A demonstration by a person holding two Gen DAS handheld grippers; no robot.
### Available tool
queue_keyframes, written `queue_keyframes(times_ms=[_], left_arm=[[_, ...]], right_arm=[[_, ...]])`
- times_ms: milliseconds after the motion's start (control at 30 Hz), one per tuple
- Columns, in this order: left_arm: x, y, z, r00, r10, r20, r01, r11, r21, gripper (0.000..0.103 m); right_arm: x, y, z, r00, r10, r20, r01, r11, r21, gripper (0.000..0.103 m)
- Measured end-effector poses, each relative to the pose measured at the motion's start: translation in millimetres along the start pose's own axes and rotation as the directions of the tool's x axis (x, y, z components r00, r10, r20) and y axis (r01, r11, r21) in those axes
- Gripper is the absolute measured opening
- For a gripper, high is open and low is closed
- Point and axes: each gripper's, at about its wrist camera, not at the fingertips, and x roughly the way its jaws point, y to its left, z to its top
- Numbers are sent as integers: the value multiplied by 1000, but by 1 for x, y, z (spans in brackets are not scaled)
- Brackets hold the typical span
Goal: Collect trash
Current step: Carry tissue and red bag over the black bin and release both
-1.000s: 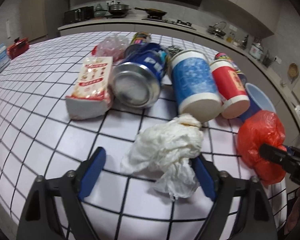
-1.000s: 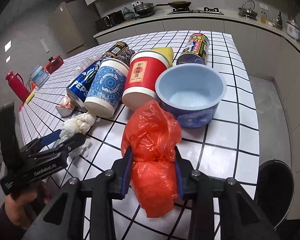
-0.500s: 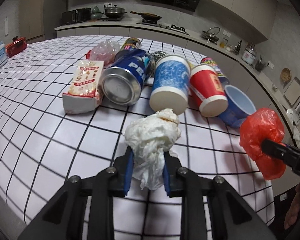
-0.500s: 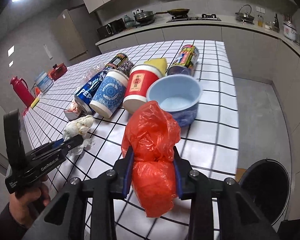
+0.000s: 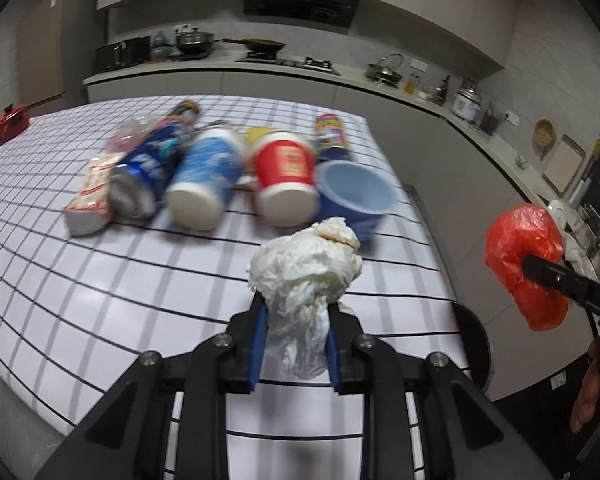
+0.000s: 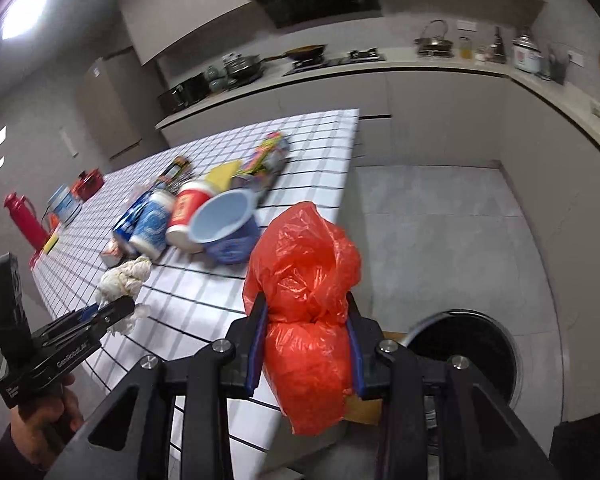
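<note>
Checked tabletop (image 5: 100, 280) is seen carrying a row of trash, left to right: a flattened snack packet (image 5: 94, 188), a blue Pepsi can (image 5: 144, 172) on its side, a blue-patterned paper cup (image 5: 204, 180) on its side, a red paper cup (image 5: 286, 180) on its side, and a blue plastic bowl (image 5: 354, 200) tipped toward the camera, touching the red cup. A printed can (image 5: 331, 134) lies behind the bowl; more small items behind the row are blurred and cannot be told. The left tongs (image 5: 296, 344) are seen pressed together on a crumpled white tissue wad (image 5: 304, 268), its top bulging above the blue pads, its tail hanging below, held off the tabletop near its right edge. In the right wrist view the left tongs (image 6: 112, 312) are gripped by a hand (image 6: 40, 412) at lower left, tissue wad (image 6: 122, 280) pinched at the tip. The right tongs (image 6: 306, 344) are seen pinching a bunched red plastic bag (image 6: 304, 280), held in the air past the tabletop's right edge, over grey floor (image 6: 440, 220). A round black bin (image 6: 464, 356) with an open mouth stands on the floor just right of and below the bag. A red jug (image 6: 24, 216) stands at the tabletop's far left end.
</note>
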Motion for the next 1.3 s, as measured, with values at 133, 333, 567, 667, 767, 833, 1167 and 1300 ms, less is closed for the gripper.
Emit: queue_keyframes(times_ms=[133, 333, 567, 667, 767, 833, 1167, 1300], left_arm=[[3, -36, -2, 999, -32, -2, 32, 999, 34, 26], [7, -90, -8, 997, -75, -8, 76, 994, 80, 26], [16, -139, -21, 993, -111, -28, 113, 988, 102, 26], [21, -158, -33, 992, -117, -44, 121, 988, 101, 26], [31, -175, -44, 990, -125, -72, 131, 987, 95, 26], [36, -187, -52, 987, -130, -89, 139, 986, 92, 26], [93, -231, -92, 968, -136, -210, 156, 984, 82, 26], [112, -238, -104, 964, -126, -235, 148, 986, 77, 26]], right_arm=[[-26, -39, -3, 999, -36, 24, 35, 999, 34, 36], [-48, -84, -12, 996, -81, 26, 79, 994, 72, 36], [-62, -127, -21, 993, -120, 12, 119, 990, 79, 36], [-59, -143, -24, 992, -127, -6, 128, 989, 70, 36], [-54, -159, -32, 991, -129, -33, 131, 990, 59, 36], [-48, -169, -37, 990, -131, -53, 134, 990, 54, 36], [-14, -228, -67, 977, -144, -157, 155, 986, 62, 36], [7, -244, -75, 972, -134, -192, 144, 989, 37, 36]])
